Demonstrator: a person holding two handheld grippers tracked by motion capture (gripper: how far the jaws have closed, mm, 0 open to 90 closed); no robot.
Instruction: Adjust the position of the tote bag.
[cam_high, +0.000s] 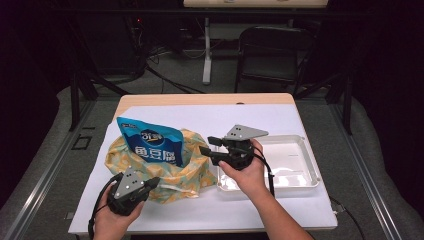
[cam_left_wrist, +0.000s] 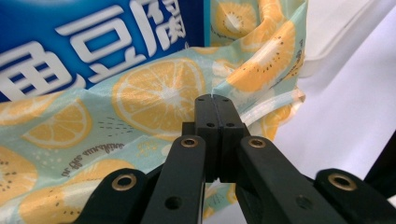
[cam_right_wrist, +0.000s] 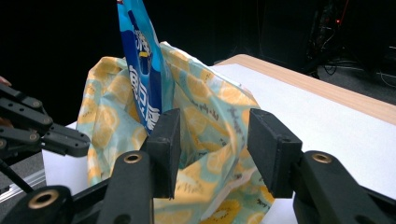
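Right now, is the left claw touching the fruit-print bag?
Touching. In the left gripper view the left claw is shut, its jaws pinching a fold of the fruit-print bag.

Fruit-print fabric bag (cam_high: 165, 172), crumpled and open-mouthed on the table; blue snack packet (cam_high: 150, 141) upright inside, top protruding

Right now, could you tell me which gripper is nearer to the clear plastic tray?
The right gripper: the hand holding it is over the clear plastic tray's left end. The left gripper is farther left, shut on the orange-printed fabric bag at its near edge.
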